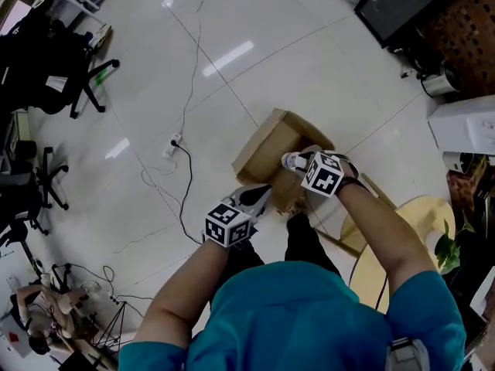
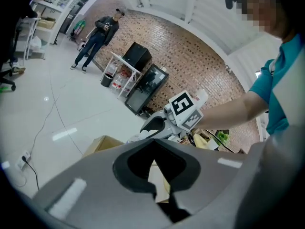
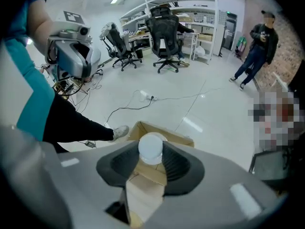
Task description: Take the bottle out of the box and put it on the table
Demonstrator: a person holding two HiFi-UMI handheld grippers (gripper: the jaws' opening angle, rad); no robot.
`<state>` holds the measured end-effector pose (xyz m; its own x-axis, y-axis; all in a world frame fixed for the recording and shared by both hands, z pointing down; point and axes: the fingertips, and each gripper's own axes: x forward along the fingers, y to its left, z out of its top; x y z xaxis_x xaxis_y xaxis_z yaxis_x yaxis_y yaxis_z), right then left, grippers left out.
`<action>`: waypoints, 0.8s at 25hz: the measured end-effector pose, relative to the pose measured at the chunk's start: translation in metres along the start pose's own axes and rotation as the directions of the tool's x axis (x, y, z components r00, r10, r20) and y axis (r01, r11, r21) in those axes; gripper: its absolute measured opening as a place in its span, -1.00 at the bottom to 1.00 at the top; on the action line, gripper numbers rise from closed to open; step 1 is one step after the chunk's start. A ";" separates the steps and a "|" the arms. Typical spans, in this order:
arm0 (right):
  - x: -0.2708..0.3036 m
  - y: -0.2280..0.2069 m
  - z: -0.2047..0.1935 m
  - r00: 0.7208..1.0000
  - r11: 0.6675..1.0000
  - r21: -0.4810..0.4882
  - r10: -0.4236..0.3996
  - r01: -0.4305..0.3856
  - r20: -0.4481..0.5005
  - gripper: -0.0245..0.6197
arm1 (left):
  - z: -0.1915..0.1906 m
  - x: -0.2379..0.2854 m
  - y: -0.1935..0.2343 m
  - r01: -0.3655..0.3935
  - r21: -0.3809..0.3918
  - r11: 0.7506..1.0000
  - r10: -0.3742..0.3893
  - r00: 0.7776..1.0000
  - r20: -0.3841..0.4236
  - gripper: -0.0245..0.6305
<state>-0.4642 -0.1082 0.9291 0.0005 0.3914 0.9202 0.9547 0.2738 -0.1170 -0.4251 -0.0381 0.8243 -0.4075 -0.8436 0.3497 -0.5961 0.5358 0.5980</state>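
The open cardboard box (image 1: 267, 149) stands on the white floor below me. My right gripper (image 3: 150, 145) is shut on the bottle (image 3: 150, 149). Only the bottle's white round cap shows between the dark pads, hanging above the box (image 3: 143, 130). In the head view the right gripper (image 1: 298, 161) hovers over the box's right side. My left gripper (image 1: 251, 199) is beside it at the box's near edge. The left gripper (image 2: 153, 144) is shut with nothing in it, and the right gripper (image 2: 155, 125) shows just beyond it. A pale round table (image 1: 421, 207) lies at the right.
A power strip with cables (image 1: 174, 141) lies on the floor to the left of the box. Black office chairs (image 1: 46, 60) stand at the far left and a dark screen (image 1: 394, 2) at the top right. A person (image 3: 257, 46) stands farther off. A plant (image 1: 448, 246) sits by the table.
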 end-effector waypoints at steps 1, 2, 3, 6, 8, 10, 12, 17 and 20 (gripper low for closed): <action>-0.013 0.013 0.001 1.000 1.000 -0.016 -0.013 0.013 0.003 -0.47 | 0.000 -0.009 -0.014 -0.002 0.019 1.000 0.002 1.000 0.007 -0.93; -0.026 0.024 0.001 1.000 0.999 -0.026 -0.018 0.018 0.006 -0.47 | 0.001 -0.016 -0.026 -0.007 0.030 1.000 0.007 1.000 0.011 -0.93; -0.040 0.033 0.002 1.000 0.999 -0.033 -0.018 0.019 0.008 -0.47 | 0.005 -0.021 -0.037 -0.016 0.038 0.999 0.015 1.000 0.014 -0.93; -0.082 0.058 0.002 1.000 0.998 -0.062 -0.007 0.008 0.010 -0.47 | 0.020 -0.032 -0.074 -0.044 0.073 0.996 0.042 0.999 0.025 -0.93; -0.101 0.085 0.000 1.000 0.996 -0.093 -0.004 0.005 0.011 -0.47 | 0.019 -0.043 -0.102 -0.052 0.116 0.992 0.049 0.998 0.032 -0.93; -0.110 0.117 0.001 1.000 0.992 -0.124 -0.015 0.017 0.016 -0.47 | 0.012 -0.062 -0.127 -0.056 0.174 0.983 0.049 0.998 0.046 -0.93; -0.121 0.144 0.005 0.999 0.989 -0.147 -0.032 0.034 0.022 -0.47 | 0.011 -0.079 -0.148 -0.053 0.224 0.973 0.037 0.997 0.073 -0.93; -0.155 0.171 0.014 0.998 0.991 -0.123 -0.046 0.049 0.031 -0.47 | 0.029 -0.100 -0.172 -0.003 0.276 0.961 -0.023 0.996 0.091 -0.93; -0.170 0.174 0.022 0.993 0.992 -0.065 -0.102 0.106 0.060 -0.47 | 0.031 -0.114 -0.176 0.074 0.317 0.946 -0.089 0.995 0.035 -0.93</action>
<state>-0.3050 -0.1076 0.7441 -0.1146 0.4133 0.9033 0.9667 0.2558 0.0056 -0.2951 -0.0353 0.6569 -0.3765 -0.8862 0.2699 -0.8128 0.4558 0.3627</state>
